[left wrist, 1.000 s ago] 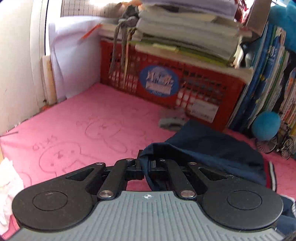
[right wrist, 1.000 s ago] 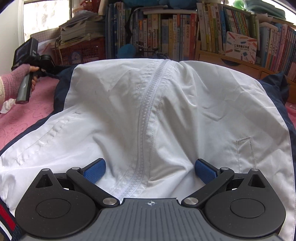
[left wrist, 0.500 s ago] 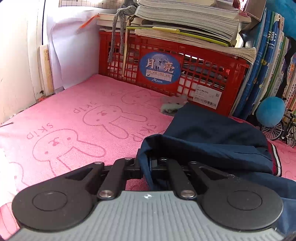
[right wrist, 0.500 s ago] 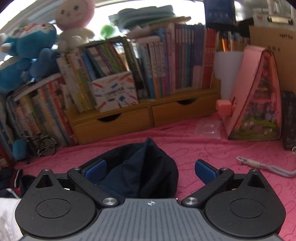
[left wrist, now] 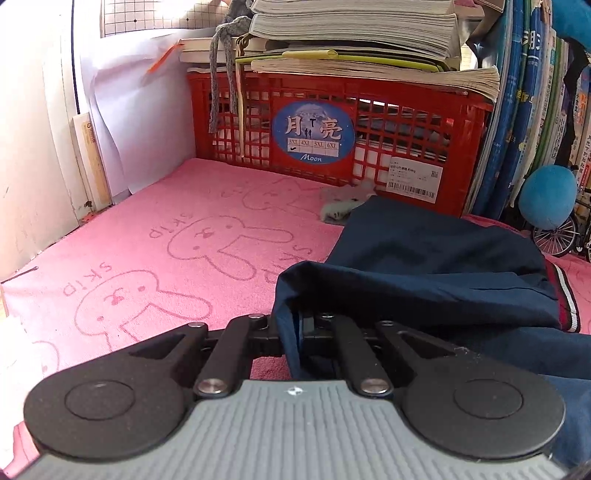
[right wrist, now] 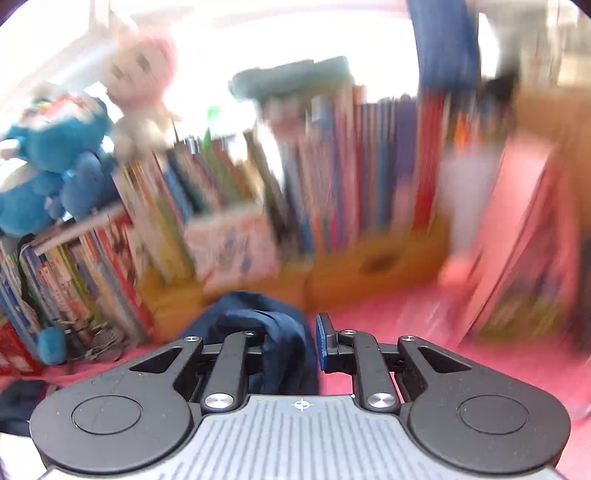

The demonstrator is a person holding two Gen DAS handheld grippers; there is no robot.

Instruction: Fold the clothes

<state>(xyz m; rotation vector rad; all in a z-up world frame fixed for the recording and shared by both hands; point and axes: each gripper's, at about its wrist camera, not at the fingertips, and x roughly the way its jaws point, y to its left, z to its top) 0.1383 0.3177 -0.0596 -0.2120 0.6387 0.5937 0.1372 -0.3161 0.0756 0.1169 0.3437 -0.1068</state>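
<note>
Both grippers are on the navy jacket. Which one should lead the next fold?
Left, probably. The left gripper is shut on the navy jacket, its view sharp, with bare pink mat ahead. The right gripper grips a bunched part, its view blurred.

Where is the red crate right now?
In the left wrist view, the red crate stands at the back of the pink mat, under stacked books, beyond the navy garment.
</note>
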